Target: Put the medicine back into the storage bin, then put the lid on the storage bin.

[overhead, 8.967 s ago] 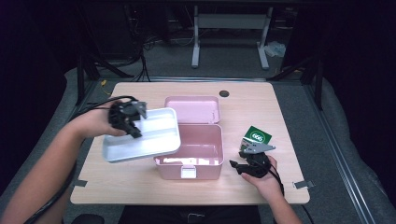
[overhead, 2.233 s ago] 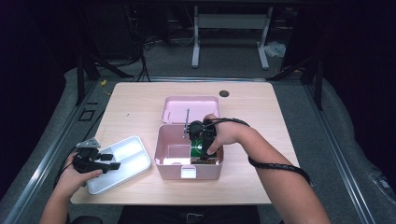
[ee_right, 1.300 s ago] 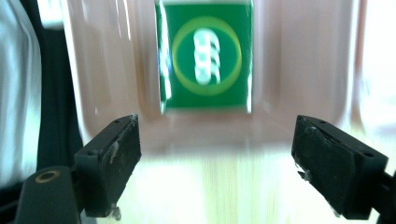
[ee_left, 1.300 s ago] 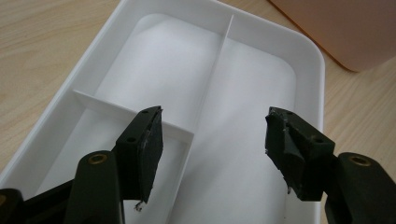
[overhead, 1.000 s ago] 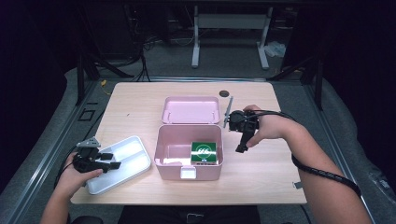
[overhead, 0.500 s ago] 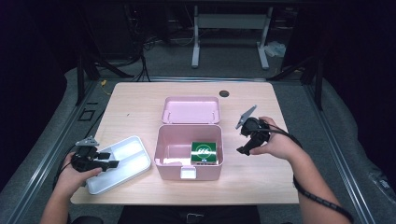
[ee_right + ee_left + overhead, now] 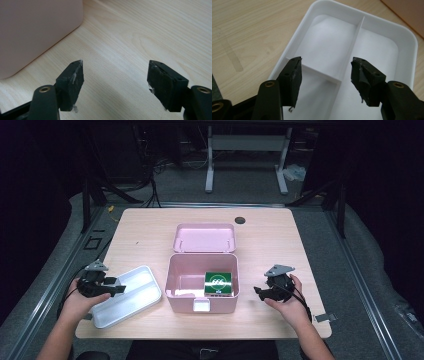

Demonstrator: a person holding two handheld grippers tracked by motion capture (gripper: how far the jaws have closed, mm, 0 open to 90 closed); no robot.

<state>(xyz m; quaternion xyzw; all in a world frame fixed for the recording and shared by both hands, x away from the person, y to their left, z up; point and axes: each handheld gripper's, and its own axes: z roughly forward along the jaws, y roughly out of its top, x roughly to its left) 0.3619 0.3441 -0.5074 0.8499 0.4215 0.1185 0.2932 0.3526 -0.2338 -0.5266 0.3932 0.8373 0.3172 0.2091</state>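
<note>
1. Pink box (image 7: 202, 290): open at mid-counter, its lid (image 7: 204, 237) lying just behind; the lower interior is hard to make out.
2. Green packet (image 7: 218, 282): inside the box, right part; its print is too small to read.
3. White tray (image 7: 131, 295): left of the box, its near end overhanging the counter (image 7: 270, 240) edge.
4. Left claw (image 7: 325, 72): spread, just narrowing, empty, above the tray's divider.
5. Right claw (image 7: 115, 82): spread, just narrowing, empty, over bare counter beside the box wall.

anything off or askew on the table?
Nothing damaged or spilled. The white divided plastic tray lies skewed at the table's front-left corner, overhanging the edge. The green packet lies inside the open pink plastic box.
</note>
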